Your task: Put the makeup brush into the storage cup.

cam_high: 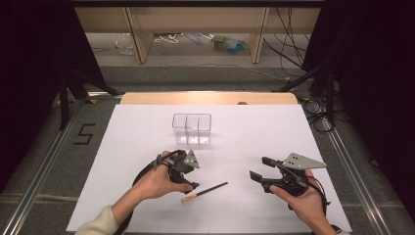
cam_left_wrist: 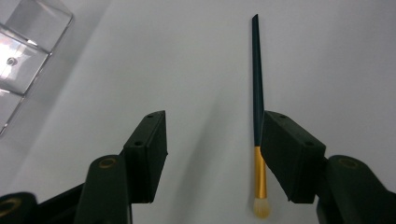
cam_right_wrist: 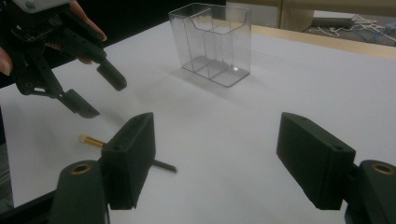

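A slim make-up brush (cam_high: 205, 191) with a dark handle, gold ferrule and pale tip lies flat on the white sheet. My left gripper (cam_high: 188, 177) hangs just over its bristle end with the jaws apart. In the left gripper view the brush (cam_left_wrist: 256, 70) runs along the inner edge of the right-hand jaw, and the gap of the left gripper (cam_left_wrist: 212, 126) holds only bare sheet. My right gripper (cam_high: 259, 168) is open with nothing in it, right of the brush. In the right gripper view, the right gripper (cam_right_wrist: 219, 140) faces the left gripper (cam_right_wrist: 100, 91) and the brush (cam_right_wrist: 88, 140).
A clear plastic organiser (cam_high: 191, 128) with compartments stands upright on the white sheet (cam_high: 147, 137), beyond both grippers; it also appears as the organiser (cam_right_wrist: 212, 44) and at the top left, organiser (cam_left_wrist: 23, 56). Behind the table are wooden furniture legs and cables on the floor.
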`<state>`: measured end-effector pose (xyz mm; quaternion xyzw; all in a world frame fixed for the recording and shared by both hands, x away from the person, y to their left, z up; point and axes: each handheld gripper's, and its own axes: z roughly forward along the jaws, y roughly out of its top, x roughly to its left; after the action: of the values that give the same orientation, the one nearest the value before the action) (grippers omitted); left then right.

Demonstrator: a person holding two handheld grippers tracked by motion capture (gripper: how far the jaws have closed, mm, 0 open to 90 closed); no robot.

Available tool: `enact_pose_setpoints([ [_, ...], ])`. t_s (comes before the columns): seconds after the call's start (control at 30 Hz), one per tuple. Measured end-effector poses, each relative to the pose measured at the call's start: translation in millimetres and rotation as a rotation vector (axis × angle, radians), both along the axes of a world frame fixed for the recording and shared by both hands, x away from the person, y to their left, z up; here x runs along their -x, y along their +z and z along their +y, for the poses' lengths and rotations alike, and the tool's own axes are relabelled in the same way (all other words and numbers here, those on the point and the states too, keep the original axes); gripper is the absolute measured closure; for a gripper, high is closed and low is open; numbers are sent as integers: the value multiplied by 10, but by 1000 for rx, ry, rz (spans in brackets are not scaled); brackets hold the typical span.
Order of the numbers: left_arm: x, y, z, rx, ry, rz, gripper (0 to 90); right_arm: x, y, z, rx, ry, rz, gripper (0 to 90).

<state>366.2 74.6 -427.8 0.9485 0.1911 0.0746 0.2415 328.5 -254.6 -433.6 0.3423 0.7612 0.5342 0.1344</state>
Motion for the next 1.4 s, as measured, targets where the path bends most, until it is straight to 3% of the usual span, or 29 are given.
enact_pose_setpoints([
  [0.13,-24,-10,-141,-20,-25,27,438,-10,-3,-20,34,-8,-8,293],
  [0.17,-29,-13,-164,-26,-29,33,446,0,10,-29,46,-16,11,293],
  [0.23,-33,-28,-220,-42,-39,44,460,4,12,-31,45,-14,28,294],
  [0.3,-48,-34,-259,-86,-76,52,471,5,12,-34,46,-14,31,294],
  [0.33,-39,-56,-287,-74,-64,61,475,5,11,-35,46,-13,31,294],
  [0.37,-55,-56,-297,-105,-89,67,484,1,6,-34,47,-15,23,294],
  [0.63,-65,-174,-362,-167,-111,112,519,-4,5,-38,48,-17,18,294],
  [0.7,-61,-200,-372,-174,-116,117,524,-11,-5,-33,47,-18,3,295],
  [0.73,-56,-211,-377,-178,-118,122,527,-24,-22,-19,23,-10,-9,295],
  [0.97,-43,-270,-399,-209,-134,144,539,-28,-24,-15,17,-10,-13,298],
  [1.1,-36,-312,-423,-223,-150,155,546,-27,-25,-16,17,-10,-8,298],
  [1.17,-34,-308,-430,-232,-150,151,554,-16,-23,-9,10,-6,21,298],
  [1.27,-41,-309,-436,-237,-152,149,571,-15,-22,-9,10,-6,21,298],
  [1.33,-44,-306,-440,-245,-157,147,586,-26,-25,-15,16,-10,-7,298],
  [1.4,-47,-302,-445,-252,-155,151,603,-16,-23,-11,13,-5,22,298],
])
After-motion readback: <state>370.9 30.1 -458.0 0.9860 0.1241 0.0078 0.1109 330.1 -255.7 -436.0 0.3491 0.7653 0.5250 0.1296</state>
